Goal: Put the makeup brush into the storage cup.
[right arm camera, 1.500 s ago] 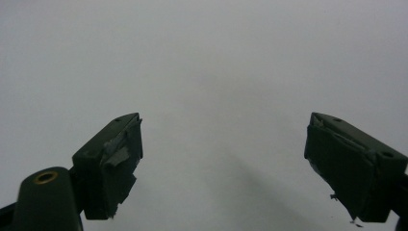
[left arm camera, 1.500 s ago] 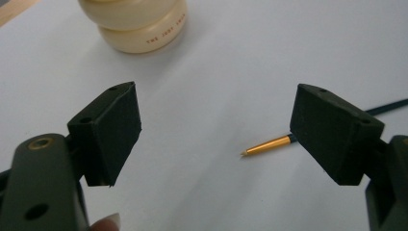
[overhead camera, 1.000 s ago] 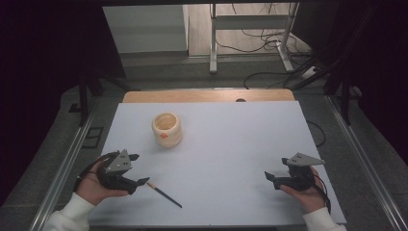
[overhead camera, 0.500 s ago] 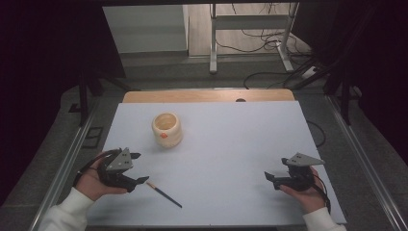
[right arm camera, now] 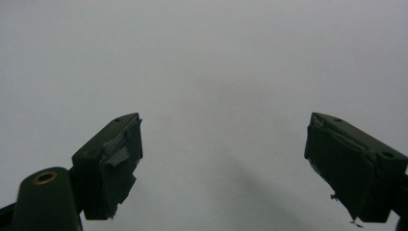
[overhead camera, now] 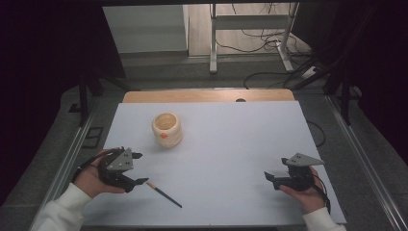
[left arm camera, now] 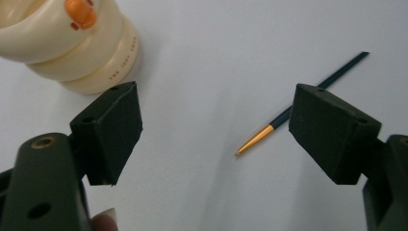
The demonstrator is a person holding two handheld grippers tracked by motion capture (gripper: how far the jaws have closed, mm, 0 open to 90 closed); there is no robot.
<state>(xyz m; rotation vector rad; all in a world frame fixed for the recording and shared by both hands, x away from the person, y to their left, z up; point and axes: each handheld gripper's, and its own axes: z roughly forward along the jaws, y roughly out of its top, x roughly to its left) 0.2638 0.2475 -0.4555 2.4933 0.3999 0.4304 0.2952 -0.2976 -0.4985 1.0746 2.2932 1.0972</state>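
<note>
Lining up left gripper on the paintbrush near the table's front edge (jaws wide, gripping nothing); next, closing on its handle.

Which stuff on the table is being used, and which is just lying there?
In use: left gripper, jaws open beside the thin paintbrush with its gold tip.

Just lying about: cream pot with an orange spot; right gripper, open over bare white table.
</note>
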